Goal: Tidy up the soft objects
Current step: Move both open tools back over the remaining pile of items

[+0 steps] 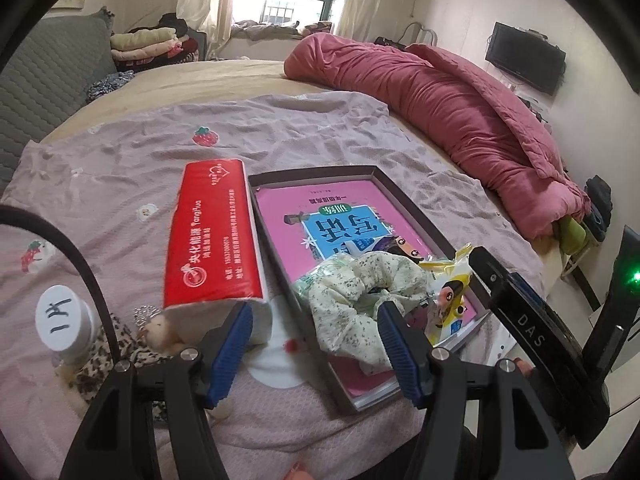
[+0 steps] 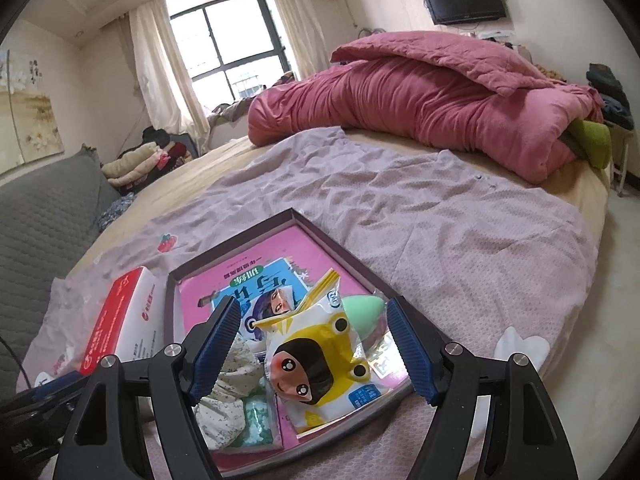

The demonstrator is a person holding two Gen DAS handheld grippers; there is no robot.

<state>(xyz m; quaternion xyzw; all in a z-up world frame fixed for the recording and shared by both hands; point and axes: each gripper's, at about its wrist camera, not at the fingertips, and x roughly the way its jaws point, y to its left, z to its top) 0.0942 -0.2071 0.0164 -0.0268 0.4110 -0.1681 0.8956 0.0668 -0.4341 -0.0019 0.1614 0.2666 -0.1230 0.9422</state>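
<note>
A shallow dark tray (image 1: 312, 171) lies on the lilac sheet with a pink book (image 1: 286, 216) in it. On the book rest a floral scrunchie (image 1: 360, 292) and a yellow cartoon snack packet (image 1: 448, 292). My left gripper (image 1: 314, 350) is open over the tray's near corner, its right finger touching the scrunchie. A red tissue pack (image 1: 216, 236) ends by its left finger. My right gripper (image 2: 314, 346) is open, and the snack packet (image 2: 316, 364) sits between its fingers without the pads pressing it. A green egg sponge (image 2: 356, 316) lies behind the packet and the scrunchie (image 2: 232, 392) to its left.
A white-capped jar (image 1: 66, 322), leopard-print cloth (image 1: 96, 364) and a small plush toy (image 1: 160, 330) lie at the left. A rolled pink quilt (image 2: 420, 100) fills the far bed. The bed edge (image 2: 592, 320) drops off at the right, and a grey padded headboard (image 2: 40, 220) stands left.
</note>
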